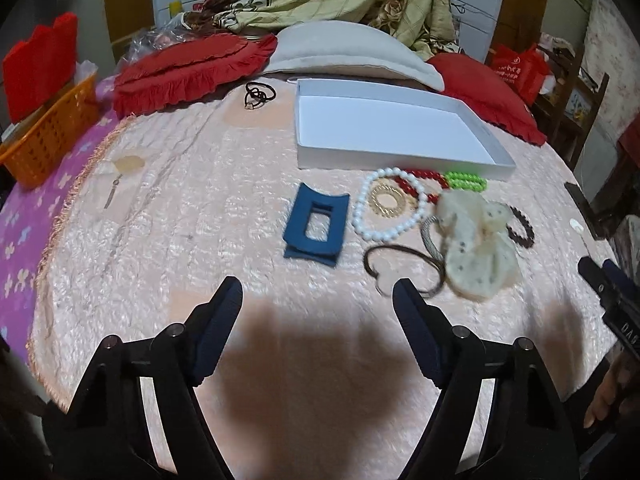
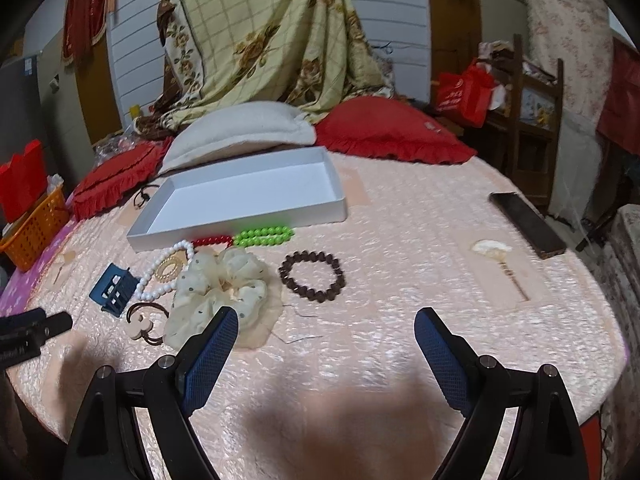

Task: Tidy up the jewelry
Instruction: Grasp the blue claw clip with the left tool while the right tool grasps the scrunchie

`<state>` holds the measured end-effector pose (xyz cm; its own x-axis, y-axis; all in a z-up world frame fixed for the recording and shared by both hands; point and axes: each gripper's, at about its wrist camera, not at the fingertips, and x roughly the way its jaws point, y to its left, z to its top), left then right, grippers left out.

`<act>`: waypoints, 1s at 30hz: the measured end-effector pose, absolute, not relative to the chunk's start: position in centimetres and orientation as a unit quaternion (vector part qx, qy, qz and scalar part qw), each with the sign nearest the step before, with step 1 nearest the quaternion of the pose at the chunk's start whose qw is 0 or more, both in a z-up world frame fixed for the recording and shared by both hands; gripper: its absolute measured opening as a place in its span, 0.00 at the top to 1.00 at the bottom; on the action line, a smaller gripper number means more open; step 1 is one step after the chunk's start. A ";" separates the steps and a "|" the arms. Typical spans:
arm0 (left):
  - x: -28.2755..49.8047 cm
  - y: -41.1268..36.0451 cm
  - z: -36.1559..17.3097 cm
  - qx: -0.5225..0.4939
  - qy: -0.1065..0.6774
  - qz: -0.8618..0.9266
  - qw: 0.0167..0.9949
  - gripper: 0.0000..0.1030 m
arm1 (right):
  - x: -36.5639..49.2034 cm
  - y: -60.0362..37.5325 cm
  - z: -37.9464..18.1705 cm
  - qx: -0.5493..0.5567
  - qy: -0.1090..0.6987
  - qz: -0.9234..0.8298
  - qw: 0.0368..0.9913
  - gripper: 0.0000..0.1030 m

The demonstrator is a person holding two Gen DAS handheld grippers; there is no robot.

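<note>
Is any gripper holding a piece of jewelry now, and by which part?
Nothing is held. The left gripper and the right gripper are both open above the bedspread.

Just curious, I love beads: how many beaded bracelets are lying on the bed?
4. White one beside the blue clip, red and green against the box's front wall, brown right of the scrunchie. More may hide under the scrunchie.

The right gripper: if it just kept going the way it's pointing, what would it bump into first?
Probably the bare pink bedspread. The right gripper is open and empty; the dark bead bracelet lies further along, though depth is hard to judge.
</note>
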<state>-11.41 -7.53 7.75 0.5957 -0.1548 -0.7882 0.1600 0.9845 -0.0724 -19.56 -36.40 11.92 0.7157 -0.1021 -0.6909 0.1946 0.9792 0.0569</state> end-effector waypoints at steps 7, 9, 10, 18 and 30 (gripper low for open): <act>-7.1 -6.7 6.8 -0.015 0.457 -0.097 0.884 0.24 | -15.8 -35.6 9.3 0.088 0.408 -0.031 0.908 0.27; -5.4 -6.4 6.2 -0.028 0.468 -0.100 0.878 0.24 | -14.6 -35.6 8.8 0.102 0.415 -0.022 0.904 0.27; -5.0 -6.3 6.1 -0.032 0.471 -0.100 0.876 0.24 | -14.0 -35.6 8.6 0.109 0.418 -0.019 0.902 0.27; -1.5 -6.0 4.0 -0.048 0.499 -0.107 0.859 0.24 | -10.3 -34.8 7.2 0.117 0.436 -0.001 0.892 0.27; -1.0 -6.8 3.1 -0.063 0.513 -0.141 0.844 0.88 | -8.9 -32.9 5.4 0.110 0.455 0.019 0.883 0.55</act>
